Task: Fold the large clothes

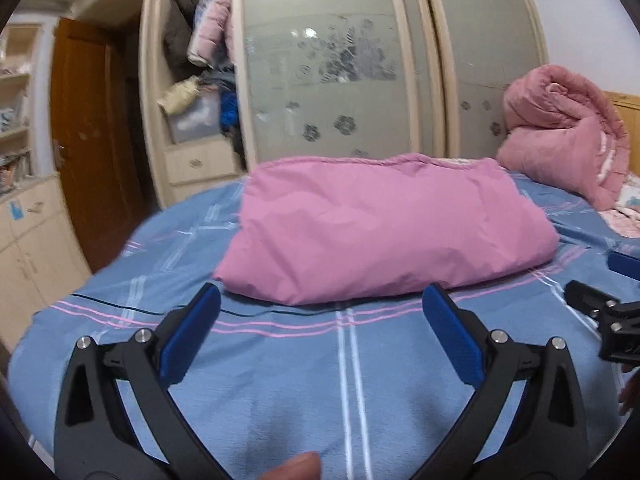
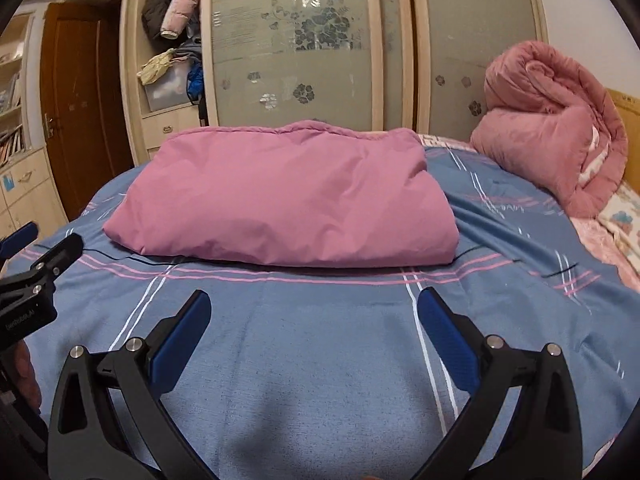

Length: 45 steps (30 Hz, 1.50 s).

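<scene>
A large pink padded garment lies folded into a thick rectangular bundle on the blue striped bed. It also shows in the right wrist view. My left gripper is open and empty, just short of the bundle's near edge. My right gripper is open and empty, a little further back from the bundle. Each gripper shows at the edge of the other's view: the right gripper at the right, the left gripper at the left.
A rolled pink quilt sits at the bed's far right by a wooden headboard. A wardrobe with frosted sliding doors stands behind the bed, its left section open with piled clothes. A wooden door is at left.
</scene>
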Available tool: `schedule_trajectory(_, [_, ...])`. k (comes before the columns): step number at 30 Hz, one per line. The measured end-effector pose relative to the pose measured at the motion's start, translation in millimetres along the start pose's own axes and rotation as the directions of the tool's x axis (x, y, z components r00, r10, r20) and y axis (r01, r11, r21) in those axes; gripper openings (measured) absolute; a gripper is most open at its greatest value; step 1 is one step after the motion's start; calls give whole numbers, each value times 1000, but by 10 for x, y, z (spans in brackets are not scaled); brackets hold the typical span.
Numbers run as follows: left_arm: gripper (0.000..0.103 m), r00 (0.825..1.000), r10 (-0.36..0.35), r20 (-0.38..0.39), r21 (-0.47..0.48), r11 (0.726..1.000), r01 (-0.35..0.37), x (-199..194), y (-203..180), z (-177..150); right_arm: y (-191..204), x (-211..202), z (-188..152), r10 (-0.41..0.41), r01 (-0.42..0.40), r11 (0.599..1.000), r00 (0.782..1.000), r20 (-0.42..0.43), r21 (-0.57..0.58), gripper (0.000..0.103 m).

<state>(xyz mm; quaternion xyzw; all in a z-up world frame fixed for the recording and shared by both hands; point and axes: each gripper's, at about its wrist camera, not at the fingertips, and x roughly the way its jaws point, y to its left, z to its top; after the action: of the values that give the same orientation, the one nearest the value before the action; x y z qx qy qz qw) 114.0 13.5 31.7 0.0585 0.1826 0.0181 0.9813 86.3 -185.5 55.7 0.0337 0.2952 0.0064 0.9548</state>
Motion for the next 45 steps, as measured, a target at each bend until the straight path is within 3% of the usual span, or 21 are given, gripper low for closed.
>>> schedule_trajectory(18, [101, 994, -95, -54, -102, 991, 90, 8, 144, 75, 56, 62, -55, 0, 0, 1000, 1000, -21, -5, 102])
schedule_trajectory(45, [101, 994, -95, -55, -110, 990, 88, 14, 223, 128, 100, 82, -55, -9, 9, 1000, 1000, -13, -9, 102])
